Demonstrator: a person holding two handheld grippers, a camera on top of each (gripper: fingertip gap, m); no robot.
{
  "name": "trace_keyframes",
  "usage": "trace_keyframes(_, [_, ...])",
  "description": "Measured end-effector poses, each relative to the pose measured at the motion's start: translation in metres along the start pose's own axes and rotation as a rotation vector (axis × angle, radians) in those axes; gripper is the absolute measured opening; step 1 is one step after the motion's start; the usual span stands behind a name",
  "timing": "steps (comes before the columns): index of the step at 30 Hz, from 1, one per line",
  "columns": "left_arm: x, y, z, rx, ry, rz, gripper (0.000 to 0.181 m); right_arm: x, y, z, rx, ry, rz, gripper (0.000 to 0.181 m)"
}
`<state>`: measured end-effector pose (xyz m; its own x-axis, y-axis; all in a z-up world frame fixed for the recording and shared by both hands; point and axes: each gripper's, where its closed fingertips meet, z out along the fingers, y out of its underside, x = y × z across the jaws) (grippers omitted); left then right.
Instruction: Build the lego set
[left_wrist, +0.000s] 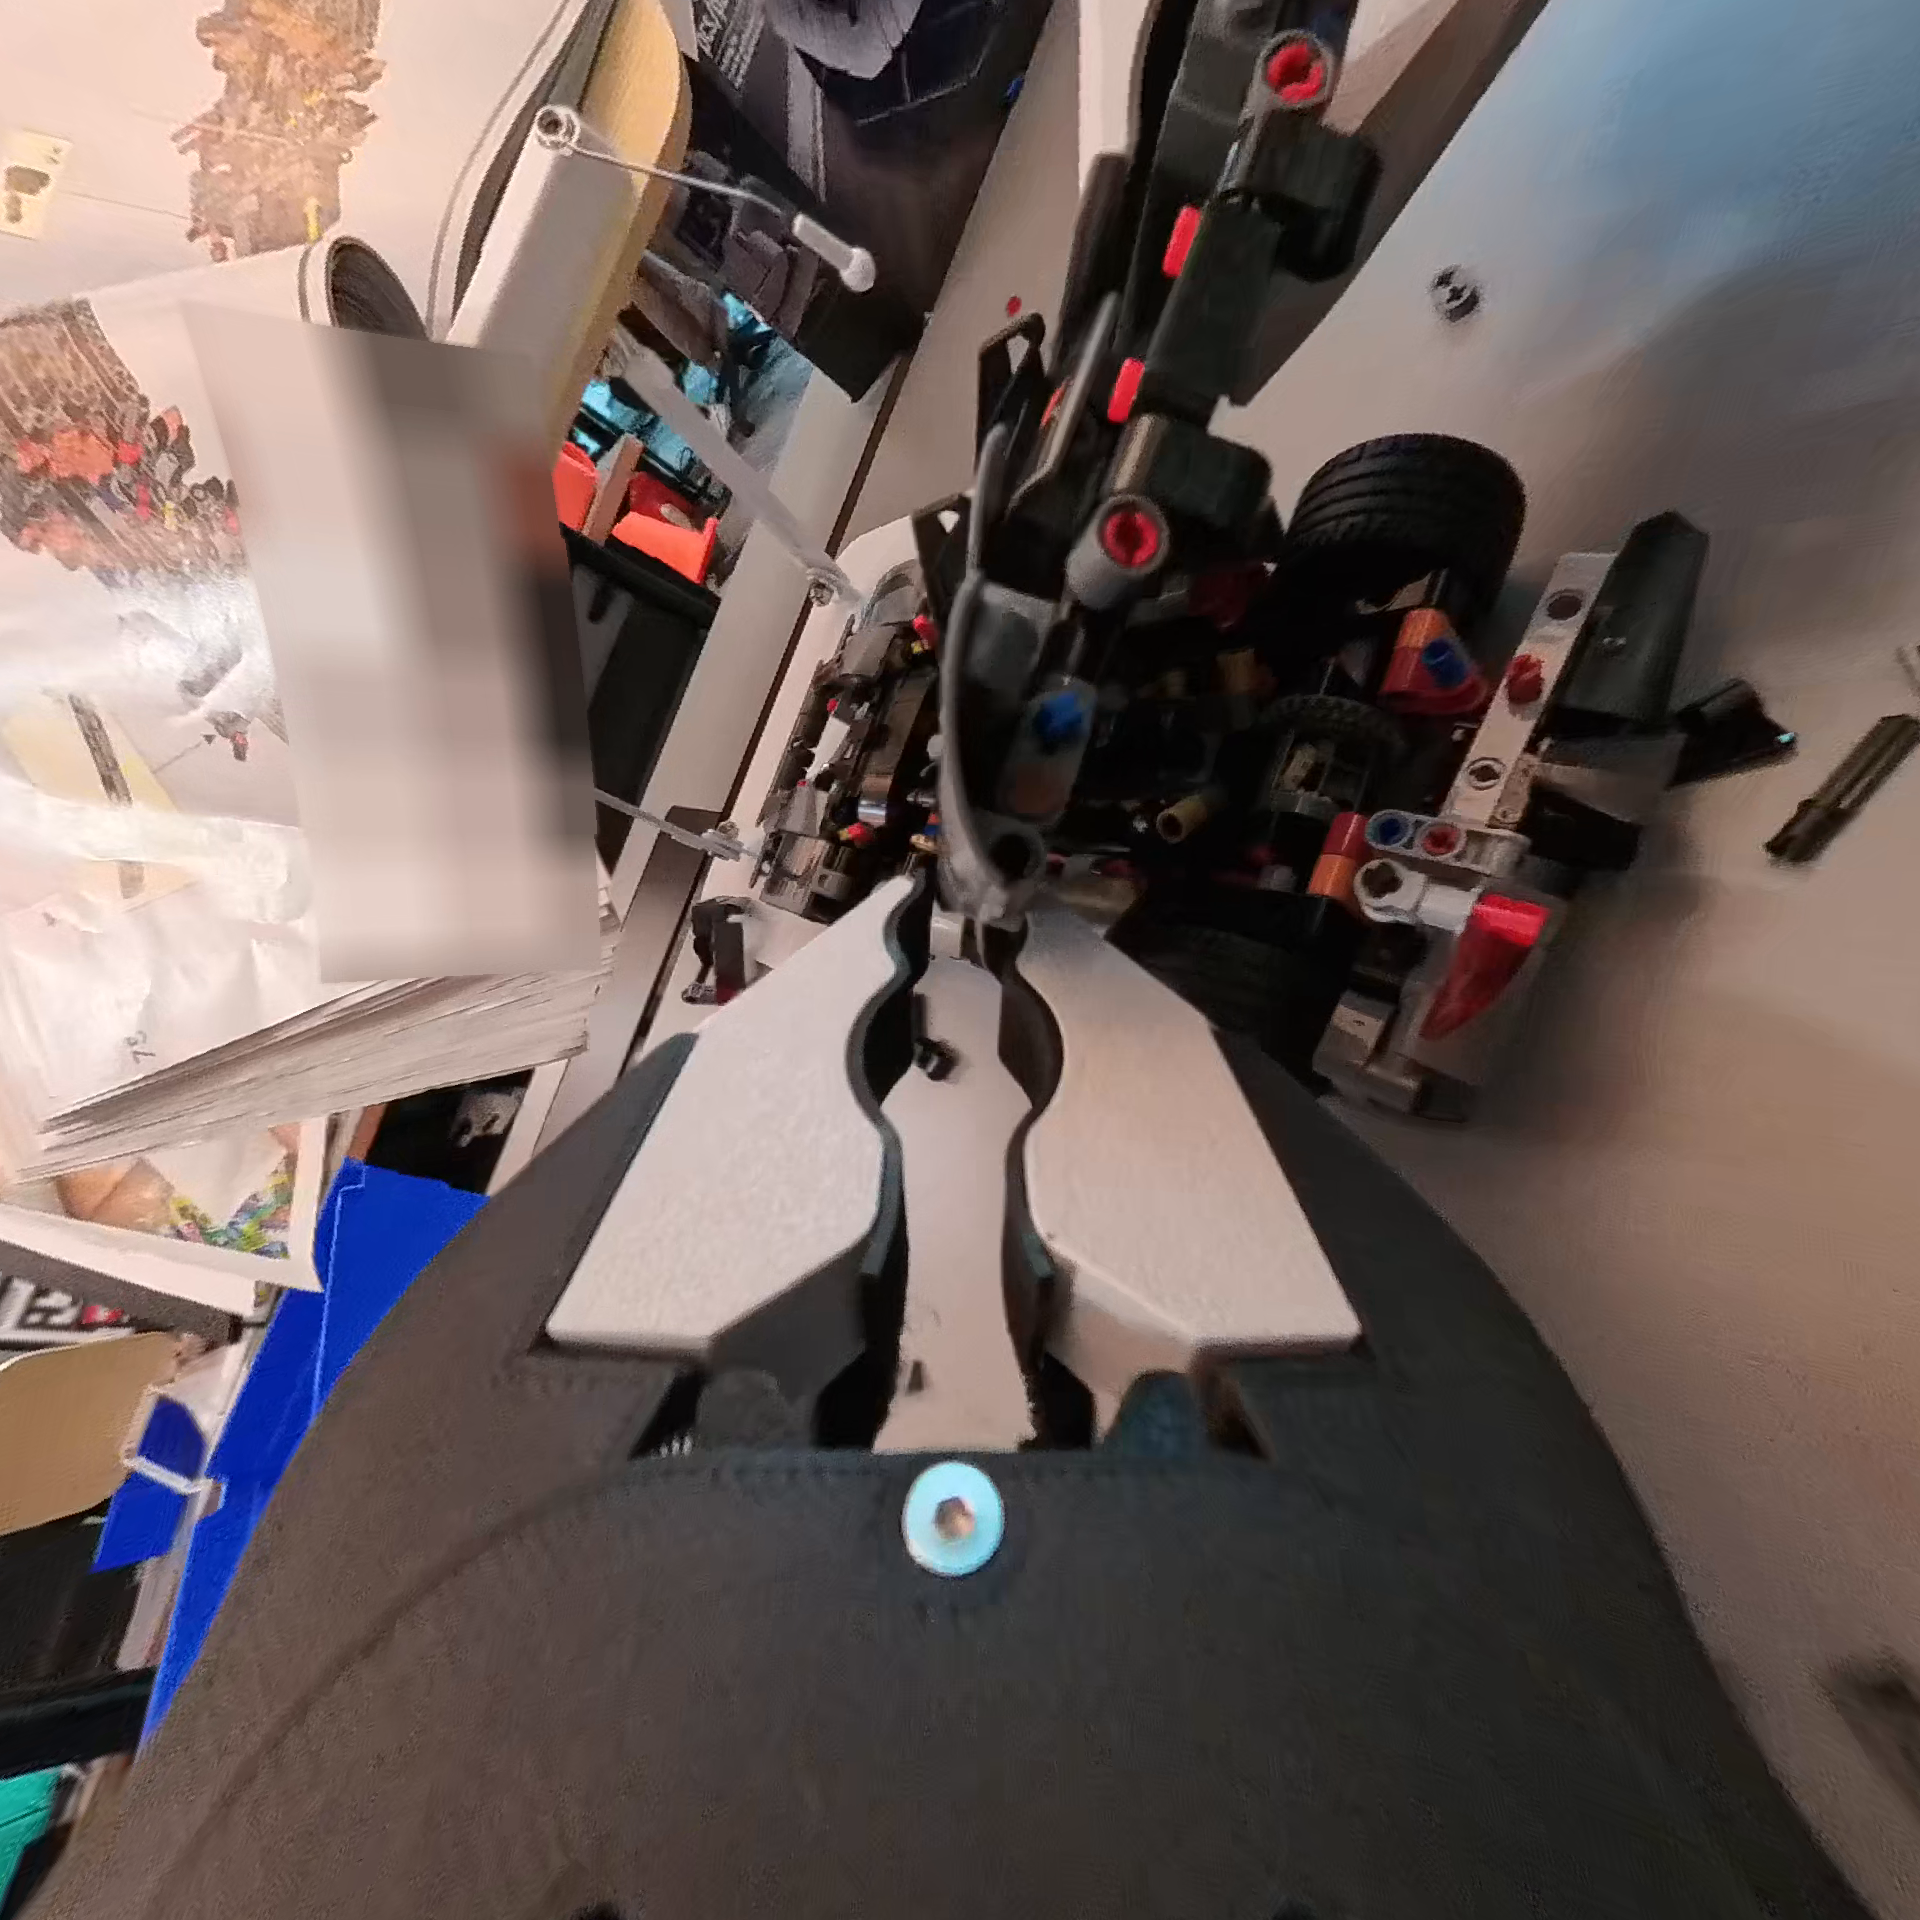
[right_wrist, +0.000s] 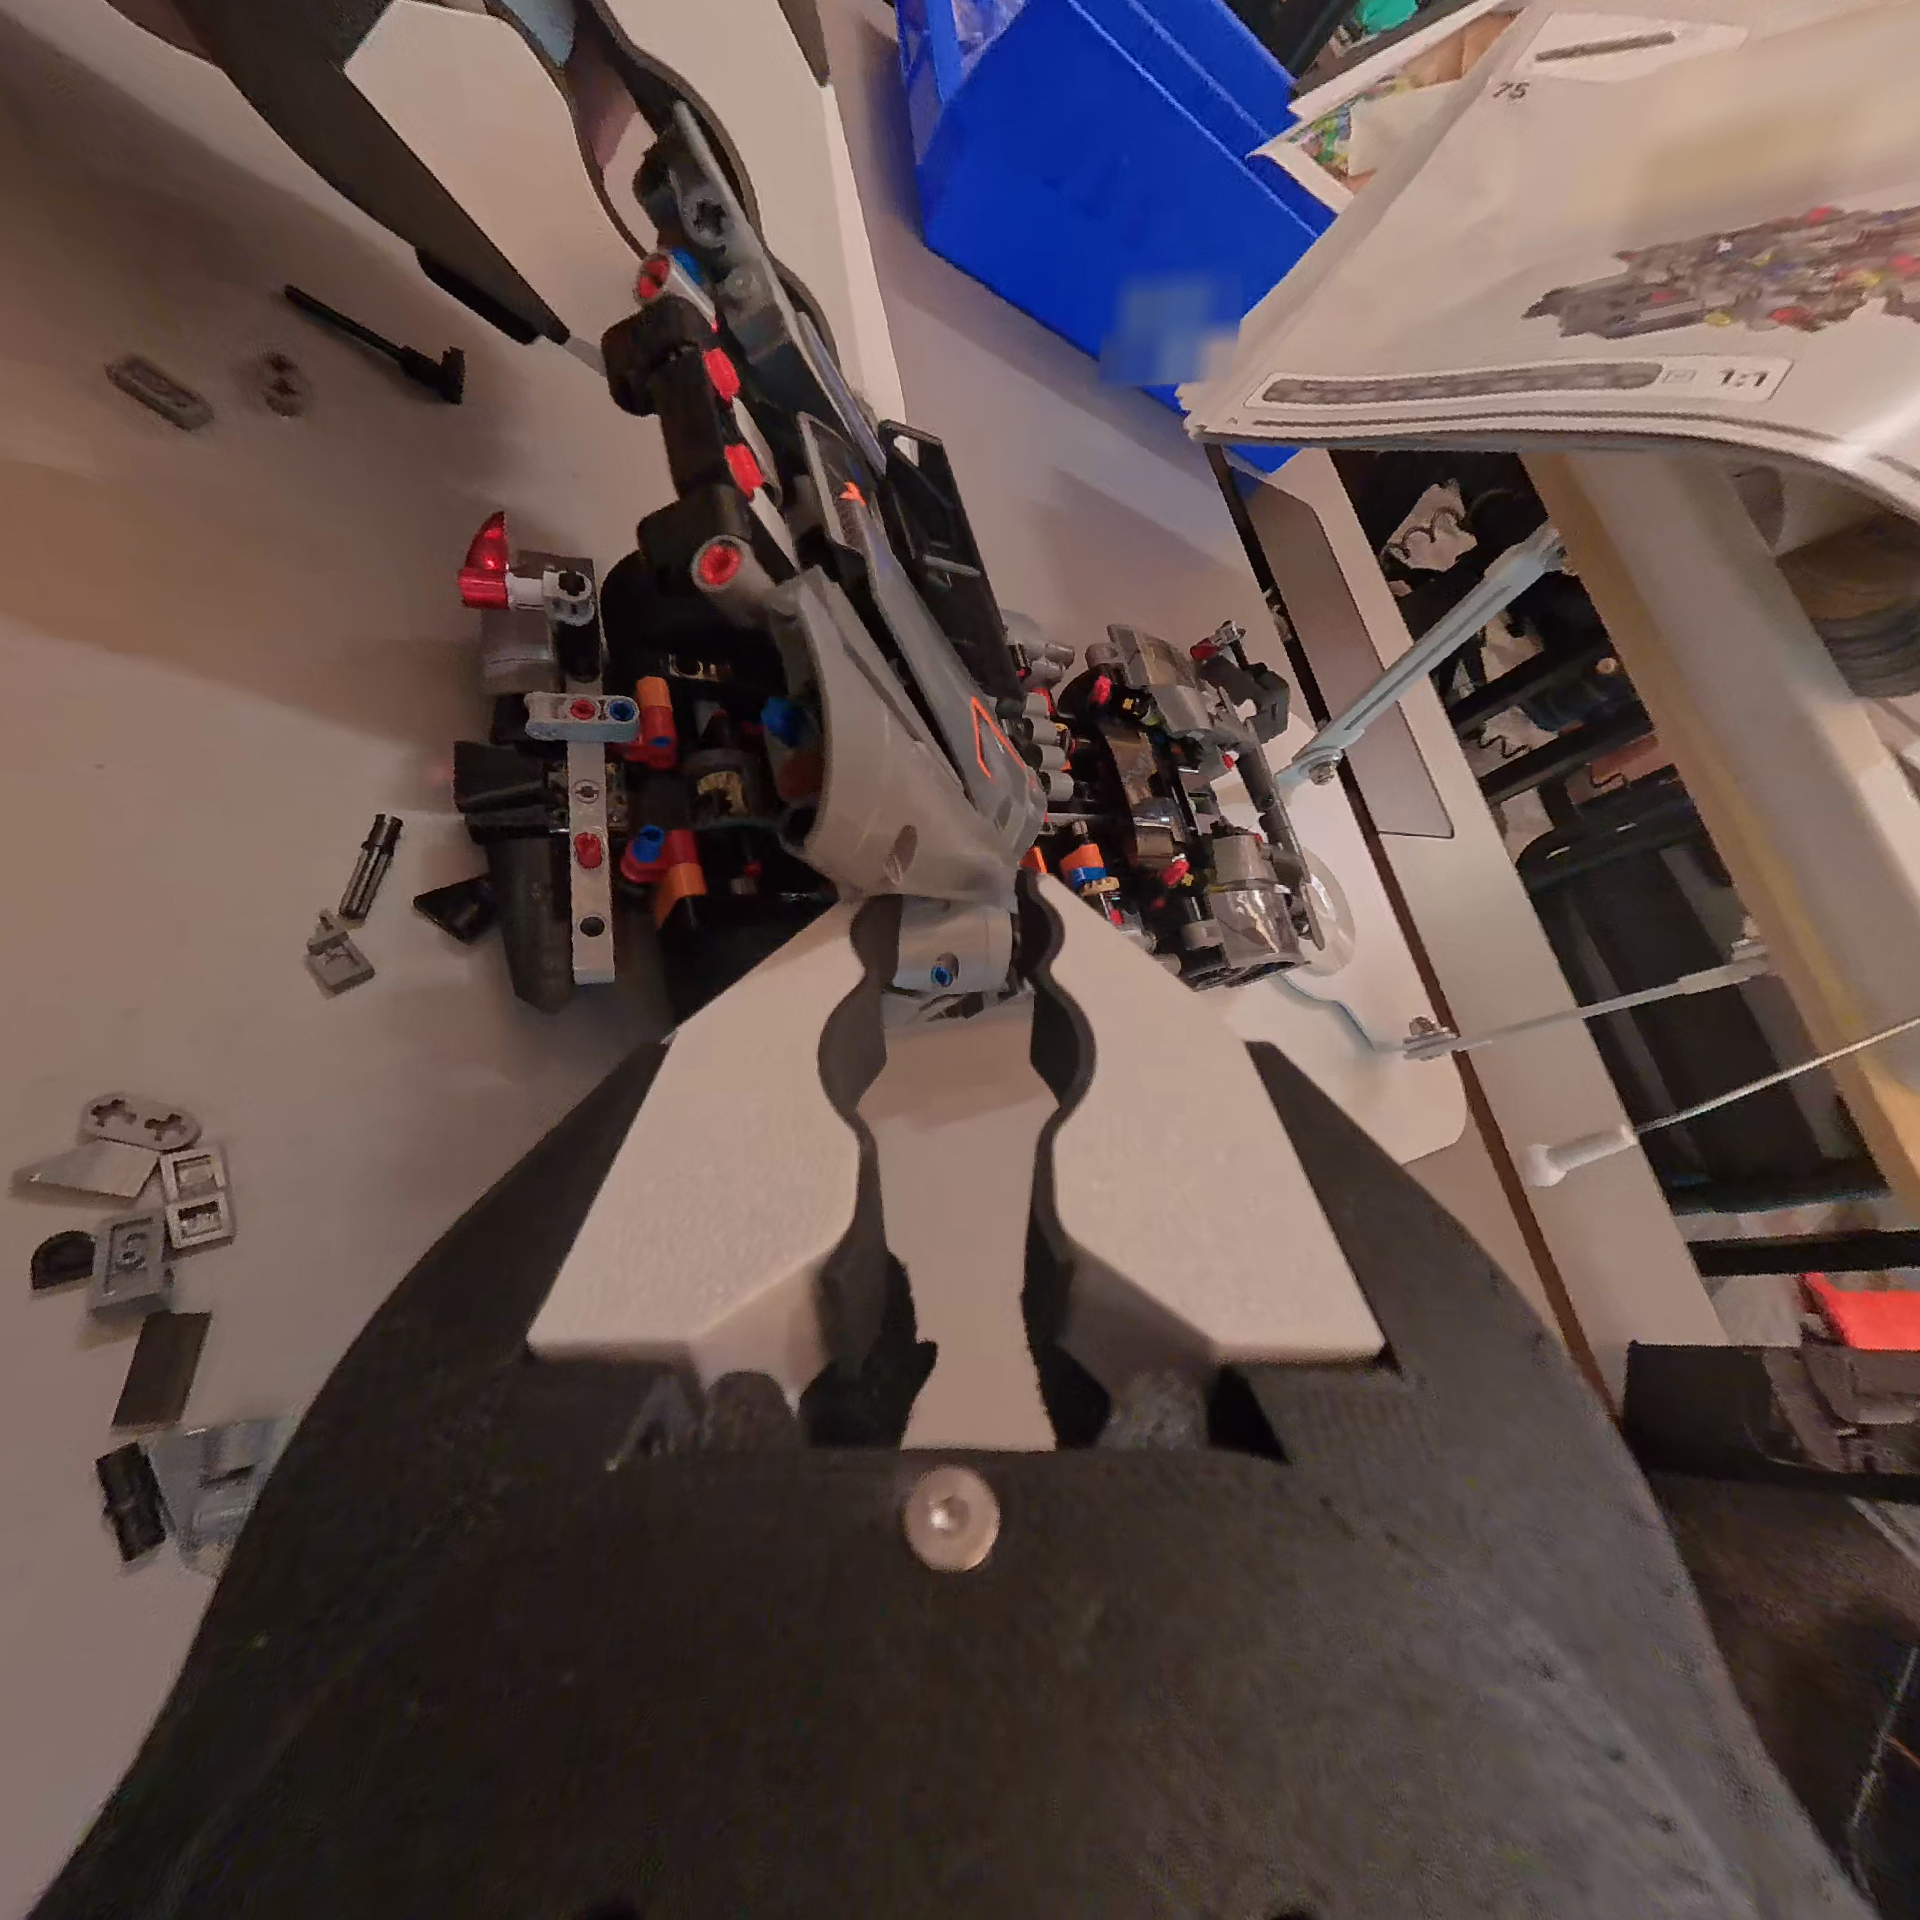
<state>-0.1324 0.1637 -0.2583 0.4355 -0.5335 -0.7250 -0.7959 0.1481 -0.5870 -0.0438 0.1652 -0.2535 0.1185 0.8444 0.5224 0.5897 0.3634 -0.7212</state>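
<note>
A long black and grey lego panel assembly with red pins (left_wrist: 1195, 312) (right_wrist: 727, 457) hangs in the air between my two grippers. My left gripper (left_wrist: 968, 906) is shut on its grey end. My right gripper (right_wrist: 956, 914) is shut on the curved grey panel at its other end (right_wrist: 904, 821). The left gripper also shows at the top of the right wrist view (right_wrist: 665, 177). Below the assembly the partly built lego car (left_wrist: 1371, 748) (right_wrist: 644, 769) lies on the white table (right_wrist: 260, 644), with a tyre (left_wrist: 1403, 520) on it.
Loose grey and black pieces (right_wrist: 135, 1195) lie at the left of the table, and a black axle (right_wrist: 374, 343) (left_wrist: 1844, 774) lies nearby. An open instruction booklet (right_wrist: 1558, 260) (left_wrist: 156, 623) and a blue bin (right_wrist: 1091, 156) stand past the car. The table's edge (right_wrist: 1382, 831) runs beside it. The grippers' ends are close to 10 cm from one another. It is some 11 cm from my right tips to the black axle (left_wrist: 1844, 774). It turns up in the right wrist view (right_wrist: 375, 871) as well.
</note>
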Motion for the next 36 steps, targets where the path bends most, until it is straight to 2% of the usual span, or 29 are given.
trace_keyframes(7, [0.001, -0.004, -0.003, 0.015, -0.026, 0.064, 0.007, -0.003, 0.001, 0.0, -0.012, -0.004, -0.03, 0.02])
trace_keyframes(10, [0.0, -0.004, -0.004, 0.011, -0.029, 0.068, 0.009, -0.002, 0.001, -0.002, -0.005, -0.011, -0.016, 0.014])
trace_keyframes(15, [0.001, 0.002, -0.001, -0.006, -0.018, 0.052, 0.014, 0.001, 0.004, -0.003, -0.01, 0.001, -0.001, 0.021])
trace_keyframes(25, [0.003, -0.016, -0.017, 0.057, -0.023, 0.127, 0.011, -0.006, -0.003, -0.01, 0.012, -0.025, -0.052, 0.022])
trace_keyframes(36, [0.002, -0.021, -0.02, 0.088, 0.026, 0.02, 0.01, -0.004, -0.014, -0.015, 0.091, -0.084, 0.095, 0.013])
